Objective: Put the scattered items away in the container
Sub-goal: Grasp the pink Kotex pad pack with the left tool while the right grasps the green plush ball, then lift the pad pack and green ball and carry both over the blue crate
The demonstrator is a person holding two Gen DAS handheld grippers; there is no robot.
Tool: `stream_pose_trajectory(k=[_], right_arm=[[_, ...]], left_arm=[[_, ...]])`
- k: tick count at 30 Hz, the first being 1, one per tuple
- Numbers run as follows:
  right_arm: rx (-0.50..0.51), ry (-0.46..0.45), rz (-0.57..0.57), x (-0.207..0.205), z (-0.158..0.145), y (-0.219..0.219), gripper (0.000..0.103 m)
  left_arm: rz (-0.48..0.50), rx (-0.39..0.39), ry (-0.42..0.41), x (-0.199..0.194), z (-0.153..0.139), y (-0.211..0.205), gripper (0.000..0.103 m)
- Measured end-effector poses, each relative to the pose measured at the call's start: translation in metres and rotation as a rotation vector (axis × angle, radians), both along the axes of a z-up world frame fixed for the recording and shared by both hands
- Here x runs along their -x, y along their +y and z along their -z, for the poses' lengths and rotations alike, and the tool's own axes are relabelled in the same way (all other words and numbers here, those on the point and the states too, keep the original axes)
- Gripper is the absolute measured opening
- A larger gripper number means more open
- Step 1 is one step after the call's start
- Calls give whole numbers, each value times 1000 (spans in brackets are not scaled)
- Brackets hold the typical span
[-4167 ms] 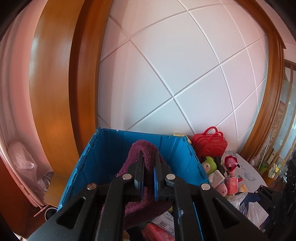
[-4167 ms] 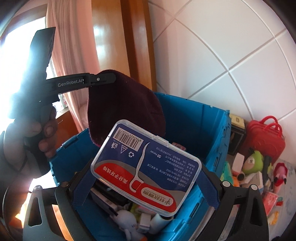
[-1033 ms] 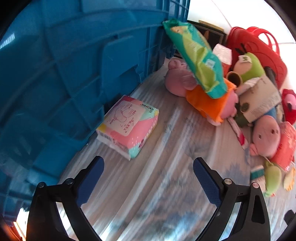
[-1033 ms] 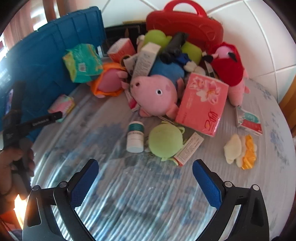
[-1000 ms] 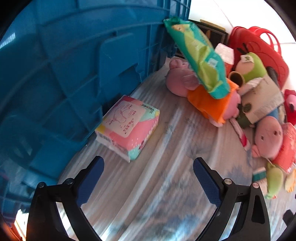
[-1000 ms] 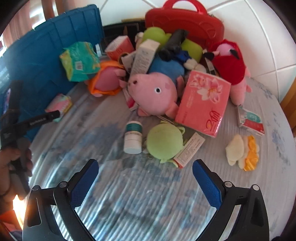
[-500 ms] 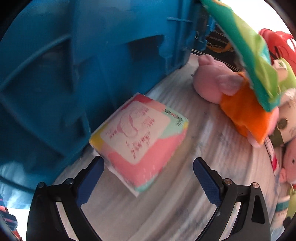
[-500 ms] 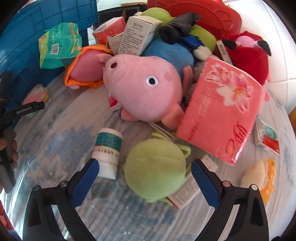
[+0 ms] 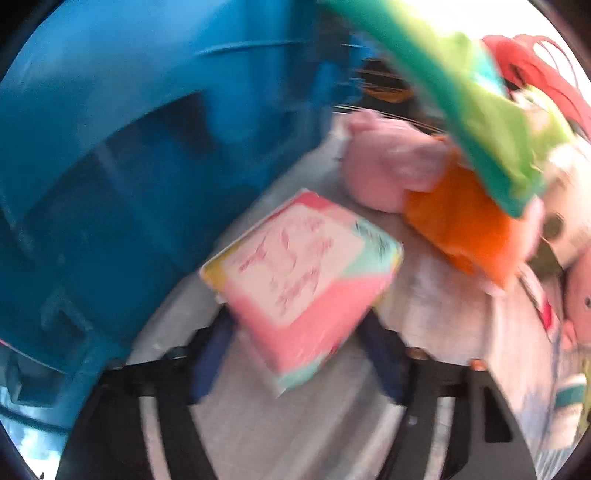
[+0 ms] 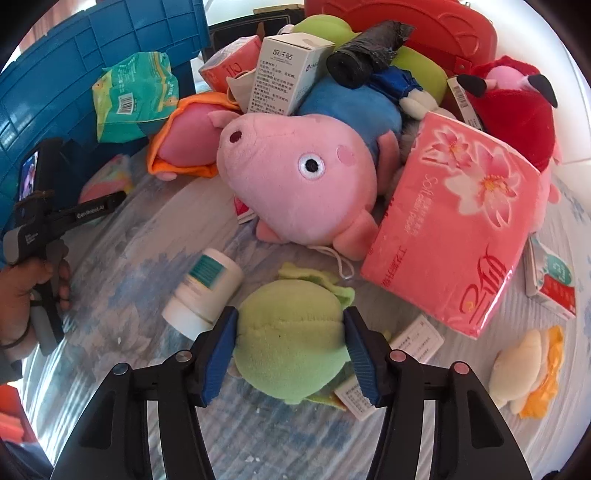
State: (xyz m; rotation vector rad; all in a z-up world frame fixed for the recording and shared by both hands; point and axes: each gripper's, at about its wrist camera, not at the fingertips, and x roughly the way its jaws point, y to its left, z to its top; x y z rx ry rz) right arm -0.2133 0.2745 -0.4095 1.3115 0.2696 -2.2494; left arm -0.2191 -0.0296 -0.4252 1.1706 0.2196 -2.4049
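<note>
The blue crate (image 9: 110, 147) stands at the left on the patterned table cloth. Beside its wall lies a pink tissue pack (image 9: 303, 269), blurred in the left wrist view. My left gripper (image 9: 295, 332) has its jaws closing on the pack's near corner, with the pads against both sides. In the right wrist view a round green plush (image 10: 291, 339) sits between the blue pads of my right gripper (image 10: 290, 325). Those jaws are closing too and touch the plush on both sides. A hand holds the left gripper (image 10: 110, 201) at the far left by the crate (image 10: 92, 55).
A white bottle (image 10: 203, 291) lies against the green plush. Behind it are a pink pig plush (image 10: 295, 177), a red tissue pack (image 10: 454, 221), a green packet (image 10: 136, 96), a white box (image 10: 288, 74) and a red case (image 10: 406, 22). A yellow-white plush (image 10: 524, 369) lies at the right.
Both grippers sank toward the table and narrowed from wide open: the left around the pink tissue pack, the right around the green plush. Earlier they held a maroon cloth and a floss box over the crate.
</note>
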Motion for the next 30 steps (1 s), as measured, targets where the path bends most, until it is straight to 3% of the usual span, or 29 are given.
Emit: stream_pose_trajectory(k=[2, 11, 19, 21, 22, 23, 24, 26, 30], right_arm=[[7, -4, 4, 0, -1, 1, 56], [28, -38, 11, -17, -4, 9, 55], [47, -66, 21, -31, -4, 12, 55], [46, -69, 21, -34, -2, 7, 55], [44, -69, 22, -36, -2, 7, 55], [44, -69, 23, -36, -3, 7, 55], [43, -69, 24, -37, -3, 6, 55], [42, -67, 27, -37, -3, 5, 55], [43, -65, 32, -36, -1, 1, 55]], left_arm=[[33, -16, -2, 1, -2, 8, 50], [209, -68, -17, -21, -7, 42, 32], [295, -60, -30, -56, -13, 58, 30], [316, -24, -39, -48, -11, 70, 38], [310, -9, -33, -51, -12, 70, 58], [284, 0, -20, -53, -14, 66, 84], [259, 13, -9, -50, -16, 64, 94], [230, 27, 7, -43, -13, 55, 99], [310, -4, 13, -14, -4, 42, 99]])
